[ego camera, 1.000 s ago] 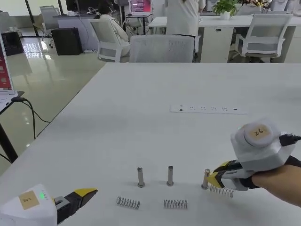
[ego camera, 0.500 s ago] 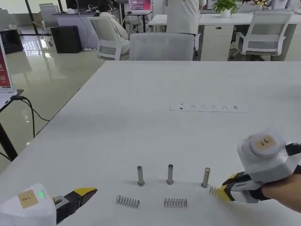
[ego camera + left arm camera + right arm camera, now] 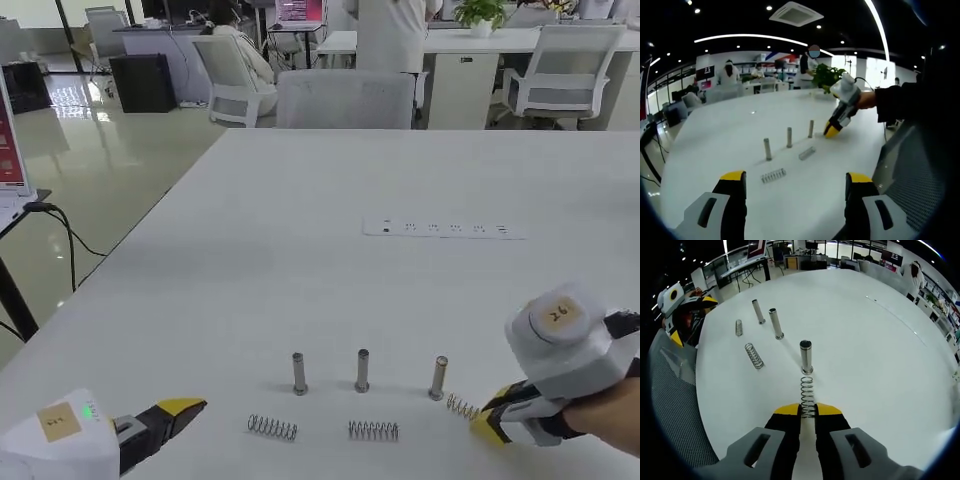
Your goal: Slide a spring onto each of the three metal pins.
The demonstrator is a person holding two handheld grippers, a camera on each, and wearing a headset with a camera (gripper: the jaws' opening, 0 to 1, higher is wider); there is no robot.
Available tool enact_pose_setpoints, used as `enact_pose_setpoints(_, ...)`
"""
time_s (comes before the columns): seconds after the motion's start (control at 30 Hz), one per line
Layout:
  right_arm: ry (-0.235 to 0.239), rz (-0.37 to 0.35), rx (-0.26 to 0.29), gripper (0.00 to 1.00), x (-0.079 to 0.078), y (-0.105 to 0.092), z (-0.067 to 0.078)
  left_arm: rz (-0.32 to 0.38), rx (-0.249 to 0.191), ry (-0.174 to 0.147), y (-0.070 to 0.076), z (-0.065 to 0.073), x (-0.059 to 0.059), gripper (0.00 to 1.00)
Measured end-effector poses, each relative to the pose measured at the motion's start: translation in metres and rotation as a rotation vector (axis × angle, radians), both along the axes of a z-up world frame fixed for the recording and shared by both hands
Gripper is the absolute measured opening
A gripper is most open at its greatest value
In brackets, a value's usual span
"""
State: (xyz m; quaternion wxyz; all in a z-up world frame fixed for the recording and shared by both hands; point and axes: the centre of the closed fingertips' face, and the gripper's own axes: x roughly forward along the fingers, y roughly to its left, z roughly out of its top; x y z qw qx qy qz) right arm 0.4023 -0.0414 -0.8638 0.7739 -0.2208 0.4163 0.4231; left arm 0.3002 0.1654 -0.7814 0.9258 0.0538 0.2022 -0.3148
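Right gripper pinching spring end | left gripper wide, idle | advise: lift, align bore over right pin top.

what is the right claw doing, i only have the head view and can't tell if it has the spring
observer: in the right gripper view the right claw is shut on the near end of a spring.
operator: where is that spring pointing
observer: straight at the nearest pin; its far end sits by the pin's base, not over the top.
operator: and the left claw, open or shut
observer: the left gripper view shows the left claw wide open with nothing between its jaws.
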Motion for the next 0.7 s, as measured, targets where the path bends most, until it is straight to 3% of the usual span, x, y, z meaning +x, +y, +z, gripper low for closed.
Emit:
enact_pose_setpoints(0.2, 0.022, -0.004, -0.016, 0.07, -0.006, -0.001, 0.000, -0.006, 0.000, -0.002, -0.001, 0.000, 0.000, 0.78)
enact_pose_setpoints(0.37, 0.054, 0.009, -0.008, 0.07, -0.019, 0.000, 0.006, -0.023, -0.012, -0.003, -0.005, 0.001, -0.001, 0.78)
enact_pose_setpoints(0.7, 0.054, 0.040, 0.014, 0.07, -0.035, 0.011, 0.016, -0.111, 0.031, 0.007, -0.019, -0.005, -0.004, 0.78)
